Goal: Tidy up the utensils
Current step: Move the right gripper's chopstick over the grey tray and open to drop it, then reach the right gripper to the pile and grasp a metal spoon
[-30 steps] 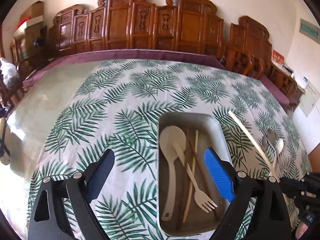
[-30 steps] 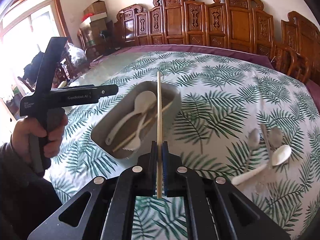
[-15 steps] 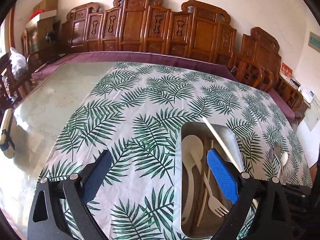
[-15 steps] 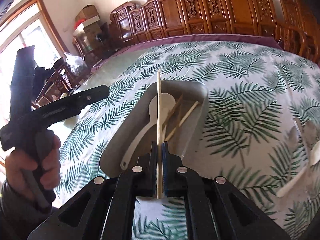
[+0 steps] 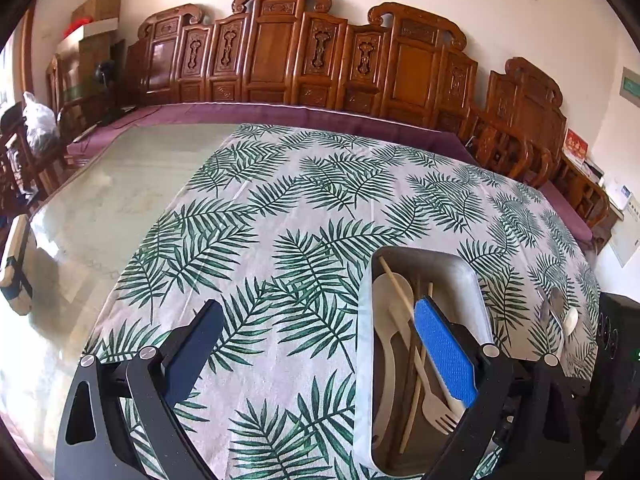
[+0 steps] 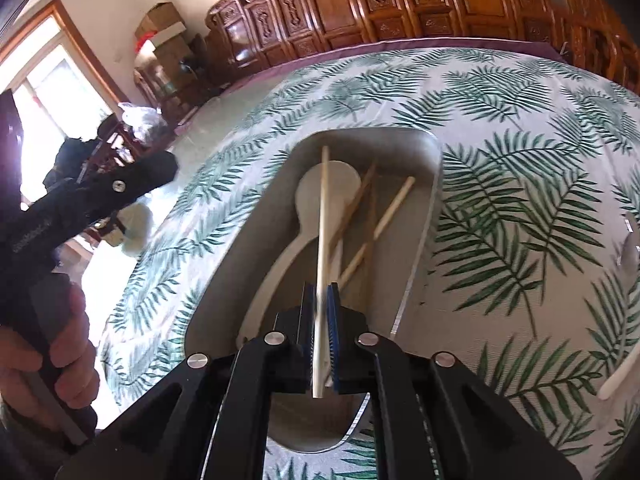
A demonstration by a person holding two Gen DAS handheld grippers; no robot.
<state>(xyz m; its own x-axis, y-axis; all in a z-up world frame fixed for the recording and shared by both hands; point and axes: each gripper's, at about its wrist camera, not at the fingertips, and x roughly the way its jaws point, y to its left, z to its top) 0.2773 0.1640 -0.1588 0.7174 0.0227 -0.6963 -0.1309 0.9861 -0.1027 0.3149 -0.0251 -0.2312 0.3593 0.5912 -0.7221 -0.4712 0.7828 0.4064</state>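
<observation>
The chopstick (image 6: 322,216) is pinched between my right jaws, its far end reaching out over the grey tray (image 6: 434,184) and crossing above the pale spoon (image 6: 316,188) that lies inside. I judge this to be the placing step: the stick is over the tray but not yet let go. Next, as I see it, I should lower it until it lies along the tray's length beside the other chopsticks (image 6: 380,224), then part the jaws.

My left gripper (image 5: 316,356) hangs with its jaws spread wide and nothing between them, just beside the tray's near left rim. In its view a fork (image 5: 436,408) also lies in the tray.

More utensils (image 5: 558,316) lie on the leaf-print cloth of the bench (image 5: 304,208) at the right, well apart from the tray; they are small and warped, so I cannot count them. Motion blur at my right jaws hides how firm the grip is.
</observation>
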